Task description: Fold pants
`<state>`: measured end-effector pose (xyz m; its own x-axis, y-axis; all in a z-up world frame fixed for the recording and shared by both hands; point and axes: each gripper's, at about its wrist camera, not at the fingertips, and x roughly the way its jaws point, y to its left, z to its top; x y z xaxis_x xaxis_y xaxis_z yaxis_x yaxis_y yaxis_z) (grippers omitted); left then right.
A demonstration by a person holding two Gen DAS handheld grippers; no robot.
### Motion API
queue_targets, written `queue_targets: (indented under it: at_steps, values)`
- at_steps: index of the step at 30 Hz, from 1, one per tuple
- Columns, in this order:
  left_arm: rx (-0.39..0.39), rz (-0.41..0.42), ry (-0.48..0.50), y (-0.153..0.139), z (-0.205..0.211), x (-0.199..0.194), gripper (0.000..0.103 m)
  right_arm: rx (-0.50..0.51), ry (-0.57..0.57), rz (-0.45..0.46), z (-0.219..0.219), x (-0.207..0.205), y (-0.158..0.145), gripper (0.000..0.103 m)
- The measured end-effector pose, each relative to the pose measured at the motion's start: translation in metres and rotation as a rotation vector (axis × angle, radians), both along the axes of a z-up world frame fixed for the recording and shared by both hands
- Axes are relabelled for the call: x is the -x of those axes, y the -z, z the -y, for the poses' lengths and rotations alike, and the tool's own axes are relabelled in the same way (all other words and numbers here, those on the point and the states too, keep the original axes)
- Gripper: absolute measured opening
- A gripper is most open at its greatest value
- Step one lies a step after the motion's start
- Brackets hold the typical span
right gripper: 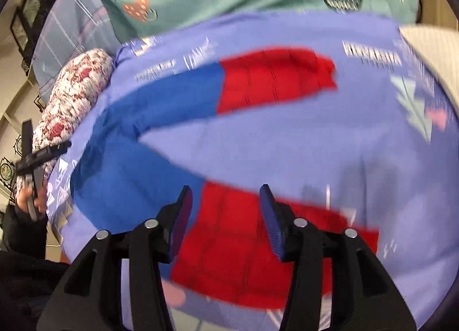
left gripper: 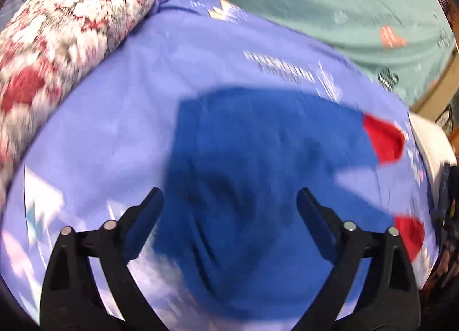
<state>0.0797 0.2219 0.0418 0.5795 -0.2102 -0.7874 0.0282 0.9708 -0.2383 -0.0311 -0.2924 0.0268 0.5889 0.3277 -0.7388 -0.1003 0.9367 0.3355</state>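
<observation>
At nine o'clock in the left wrist view a floral bolster pillow (left gripper: 66,32) is lying along the edge of the periwinkle bedsheet (left gripper: 120,107), with a teal blanket (left gripper: 330,1) bunching up at one o'clock. The pants (left gripper: 258,153) are lying flat on the sheet at the centre, blue through the waist and thighs, and their red cuffs (left gripper: 384,138) are pointing toward three o'clock. The left gripper (left gripper: 229,199) is hovering above the blue waist part with its jaws standing wide apart and gripping nothing; the picture is blurred. In the right wrist view the same pillow (right gripper: 77,95) is sitting at nine o'clock, and the person's hand (right gripper: 31,196) with the other tool is showing just below it at the frame's edge. The pants (right gripper: 137,176) are spreading in a V across the bedsheet (right gripper: 287,141), the far leg's red half (right gripper: 275,78) reaching toward one o'clock and the near leg's red half (right gripper: 229,242) running toward five o'clock. The right gripper (right gripper: 226,196) is hanging over that near red leg, its jaws about half open and empty, with blue fingers (right gripper: 183,222) clear of the cloth. A cream striped cloth (right gripper: 430,52) is lying at two o'clock.
</observation>
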Motion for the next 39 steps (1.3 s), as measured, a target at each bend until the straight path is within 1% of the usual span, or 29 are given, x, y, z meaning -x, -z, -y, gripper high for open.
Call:
queue_targets:
  at_steps: [2, 4, 5, 6, 7, 10, 12, 13, 14, 16, 19, 21, 24, 25, 26, 27, 28, 29, 30, 32, 34, 36, 37, 39]
  values:
    - [0.029, -0.040, -0.029, 0.007, -0.019, -0.043, 0.096, -0.005, 0.000, -0.006, -0.002, -0.014, 0.003, 0.050]
    - [0.093, -0.085, -0.030, 0.024, -0.035, -0.084, 0.095, -0.017, -0.007, -0.022, -0.011, -0.023, 0.007, 0.050]
    - [0.108, -0.100, -0.021, 0.030, -0.037, -0.099, 0.095, -0.015, -0.014, -0.040, -0.016, -0.029, 0.013, 0.050]
    - [0.109, -0.114, -0.008, 0.036, -0.036, -0.114, 0.095, -0.012, -0.019, -0.051, -0.019, -0.030, 0.013, 0.050]
    - [0.093, -0.129, 0.015, 0.043, -0.029, -0.132, 0.094, -0.011, -0.021, -0.061, -0.020, -0.032, 0.015, 0.050]
    - [0.043, -0.173, 0.088, 0.061, -0.014, -0.162, 0.093, -0.004, -0.012, -0.080, -0.023, -0.036, 0.018, 0.050]
    - [0.009, -0.172, 0.113, 0.065, -0.007, -0.169, 0.086, 0.003, 0.005, -0.083, -0.019, -0.037, 0.018, 0.050]
    - [-0.018, -0.159, 0.139, 0.062, -0.003, -0.170, 0.060, 0.007, 0.013, -0.082, -0.018, -0.038, 0.017, 0.050]
    - [-0.031, -0.155, 0.152, 0.060, 0.000, -0.167, 0.043, 0.010, 0.018, -0.080, -0.016, -0.039, 0.016, 0.050]
    - [-0.006, -0.131, 0.163, 0.048, -0.001, -0.158, 0.040, 0.010, 0.017, -0.078, -0.016, -0.043, 0.016, 0.050]
    - [-0.015, -0.052, 0.225, 0.023, 0.006, -0.133, 0.039, 0.008, -0.003, -0.078, -0.020, -0.052, 0.015, 0.050]
    - [-0.021, 0.021, 0.284, -0.001, 0.012, -0.104, 0.039, -0.007, -0.026, -0.076, -0.027, -0.062, 0.013, 0.050]
    - [-0.026, 0.108, 0.360, -0.027, 0.026, -0.059, 0.039, -0.047, -0.076, -0.062, -0.043, -0.083, 0.009, 0.050]
    - [-0.028, 0.124, 0.380, -0.032, 0.029, -0.047, 0.039, -0.070, -0.088, -0.059, -0.048, -0.089, 0.008, 0.050]
    - [-0.033, 0.139, 0.397, -0.035, 0.031, -0.032, 0.039, -0.101, -0.099, -0.059, -0.052, -0.097, 0.008, 0.053]
    - [-0.035, 0.145, 0.411, -0.036, 0.034, -0.020, 0.038, -0.150, -0.108, -0.059, -0.057, -0.107, 0.009, 0.055]
    - [-0.033, 0.147, 0.426, -0.037, 0.037, -0.008, 0.039, -0.188, -0.112, -0.056, -0.061, -0.115, 0.009, 0.059]
    - [-0.038, 0.149, 0.442, -0.036, 0.041, 0.006, 0.038, -0.243, -0.114, -0.055, -0.065, -0.126, 0.010, 0.065]
    - [-0.045, 0.151, 0.446, -0.033, 0.046, 0.015, 0.038, -0.279, -0.112, -0.062, -0.068, -0.134, 0.011, 0.068]
    - [-0.044, 0.147, 0.452, -0.028, 0.048, 0.028, 0.038, -0.383, -0.112, -0.083, -0.076, -0.153, 0.016, 0.078]
    - [-0.033, 0.130, 0.455, -0.021, 0.048, 0.039, 0.037, -0.466, -0.119, -0.127, -0.089, -0.174, 0.024, 0.081]
    - [-0.038, 0.117, 0.456, -0.013, 0.047, 0.049, 0.036, -0.495, -0.129, -0.171, -0.106, -0.190, 0.032, 0.082]
    - [-0.043, 0.111, 0.459, -0.010, 0.048, 0.051, 0.036, -0.485, -0.132, -0.186, -0.114, -0.196, 0.033, 0.081]
    - [-0.051, 0.099, 0.458, -0.005, 0.047, 0.055, 0.036, -0.411, -0.138, -0.206, -0.133, -0.204, 0.032, 0.081]
